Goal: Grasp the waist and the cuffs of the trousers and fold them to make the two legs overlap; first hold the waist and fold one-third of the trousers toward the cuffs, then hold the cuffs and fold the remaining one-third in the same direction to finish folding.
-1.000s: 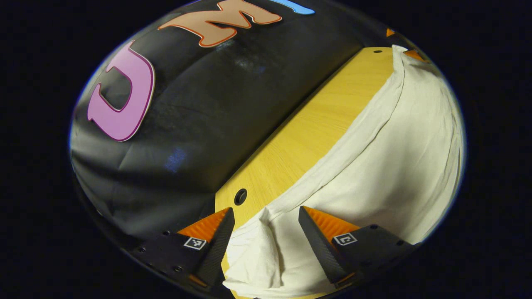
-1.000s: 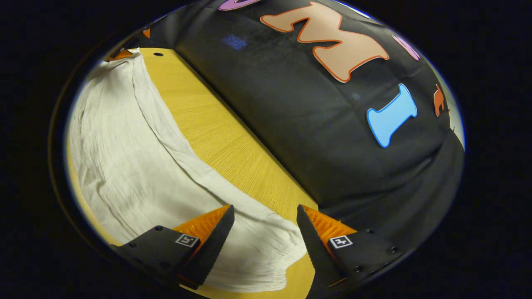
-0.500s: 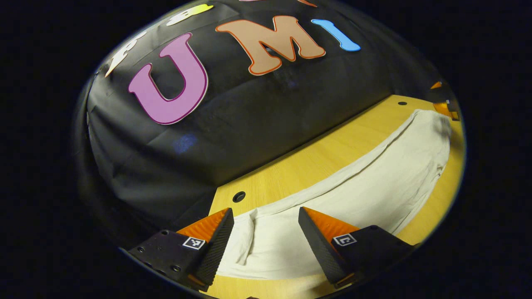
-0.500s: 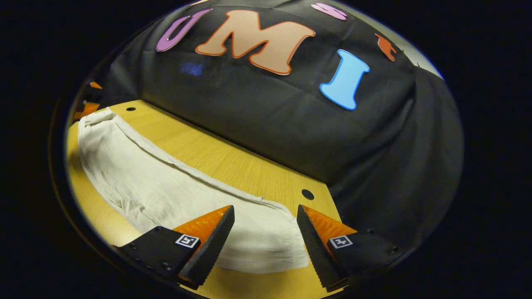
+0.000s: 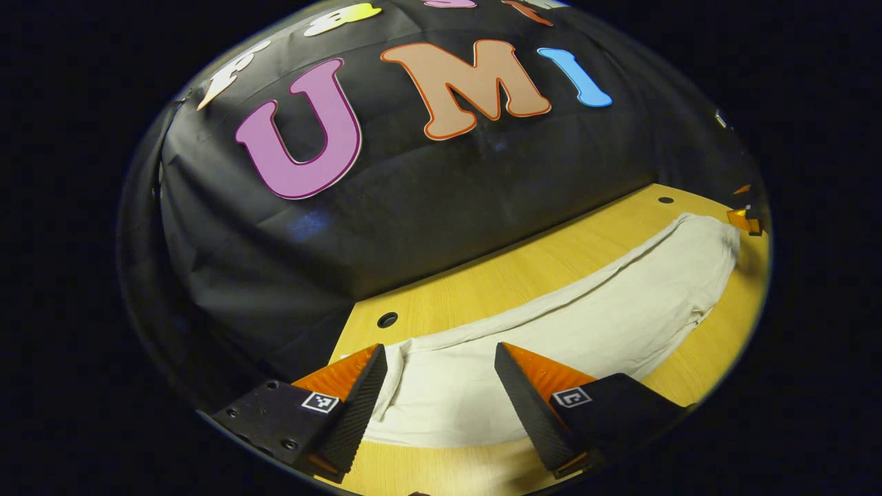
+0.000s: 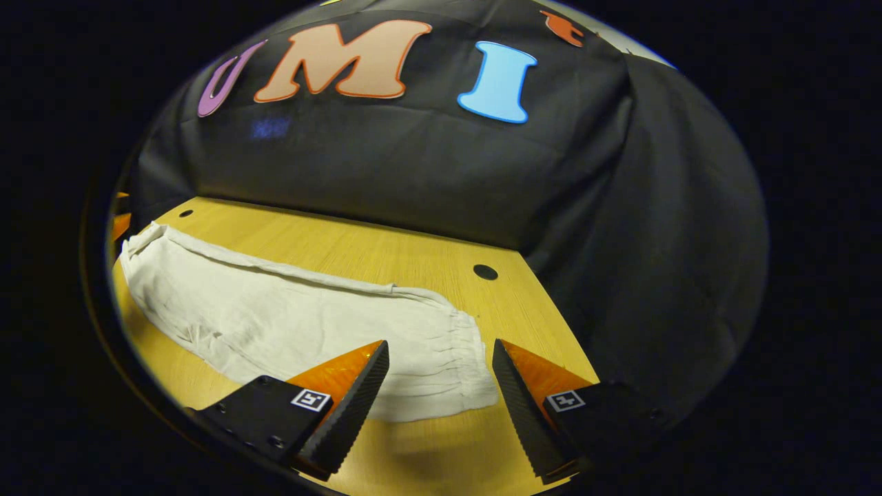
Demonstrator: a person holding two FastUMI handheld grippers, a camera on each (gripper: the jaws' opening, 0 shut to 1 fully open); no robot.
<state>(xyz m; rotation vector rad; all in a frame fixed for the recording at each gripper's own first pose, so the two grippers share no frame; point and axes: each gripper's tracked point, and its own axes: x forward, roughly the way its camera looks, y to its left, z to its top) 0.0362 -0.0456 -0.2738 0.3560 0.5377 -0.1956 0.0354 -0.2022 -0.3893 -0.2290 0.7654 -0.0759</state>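
while both grippers' fingers gape wide, one trousers [image 5: 586,324] flat, one table [image 5: 524,269], two holes

Trousers [image 5: 606,317] [image 6: 296,324]: off-white, plain, finely crinkled. Table [image 5: 524,269] [image 6: 358,248]: yellow light-wood grain, dark round holes. Far wall: black cloth.

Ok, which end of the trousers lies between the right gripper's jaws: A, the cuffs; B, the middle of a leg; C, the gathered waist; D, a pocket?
C: in the right gripper view the trousers lie flat on the table, their puckered waist ahead of the open right gripper.
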